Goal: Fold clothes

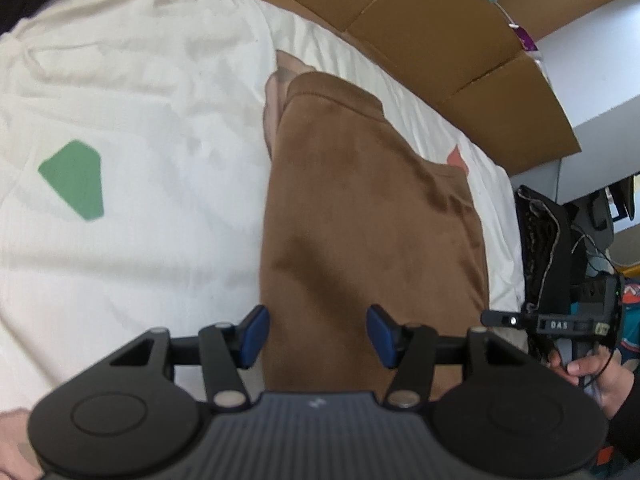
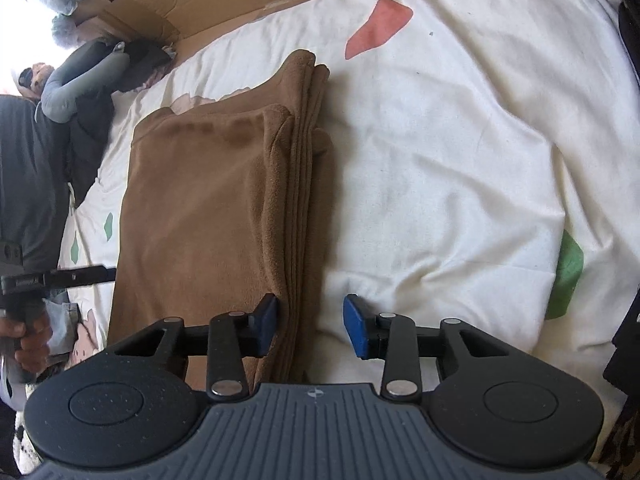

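White bedsheet carried the folded brown garment. Left gripper hung over the garment's near end, jaws apart, empty. Right gripper straddled the garment's stacked edge, jaws apart, not clamping.

Folded garment: laid flat on the bed sheet, its stacked layered edge turned to the right in the right wrist view.
Cardboard: set behind the bed, along its far edge.
Left claw: held above the garment's near end, fingers apart.
Right claw: placed over the garment's layered edge, one finger above the cloth, the other above the sheet.
Dark clothing pile: seen far left, past the garment.
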Demonstrator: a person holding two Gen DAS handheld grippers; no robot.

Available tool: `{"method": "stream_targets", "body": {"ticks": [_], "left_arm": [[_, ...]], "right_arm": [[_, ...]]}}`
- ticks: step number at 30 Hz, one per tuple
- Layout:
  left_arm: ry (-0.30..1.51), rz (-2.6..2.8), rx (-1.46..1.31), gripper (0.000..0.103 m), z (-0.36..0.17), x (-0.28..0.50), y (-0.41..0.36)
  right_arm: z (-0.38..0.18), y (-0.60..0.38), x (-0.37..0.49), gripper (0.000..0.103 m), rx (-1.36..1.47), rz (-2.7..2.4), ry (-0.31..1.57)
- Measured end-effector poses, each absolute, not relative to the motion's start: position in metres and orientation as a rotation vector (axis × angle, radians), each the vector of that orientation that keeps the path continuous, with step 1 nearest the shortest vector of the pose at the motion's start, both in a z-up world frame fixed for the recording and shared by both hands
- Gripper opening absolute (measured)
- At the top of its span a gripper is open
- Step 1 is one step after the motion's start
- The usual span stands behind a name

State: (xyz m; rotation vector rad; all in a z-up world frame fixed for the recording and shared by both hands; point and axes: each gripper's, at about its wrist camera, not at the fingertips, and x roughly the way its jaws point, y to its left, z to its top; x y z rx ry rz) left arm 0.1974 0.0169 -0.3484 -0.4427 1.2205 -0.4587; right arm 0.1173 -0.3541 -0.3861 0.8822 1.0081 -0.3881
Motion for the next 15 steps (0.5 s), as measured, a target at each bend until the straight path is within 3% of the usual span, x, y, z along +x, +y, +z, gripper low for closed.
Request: {"method": "stream_targets", "body": {"ticks": [7,13,15], "left_arm": [[1.172,-0.473,-0.463,0.057,-0.341,0.216,0.014],[1.172,-0.496,-0.423,0.057,-0.346,0.230,0.001],[1.173,-0.501,-0.400,0.056,-0.349,0.232,-0.002]], "right_arm": [[-0.372,-0.367,0.125,0.047,0.920,-0.385,0.961],[-0.373,-0.377,0.147,0.064,0.911,-0.375,0.924],[-0.376,-0.376,0.154,0.064,0.878,-0.370,0.941]]}}
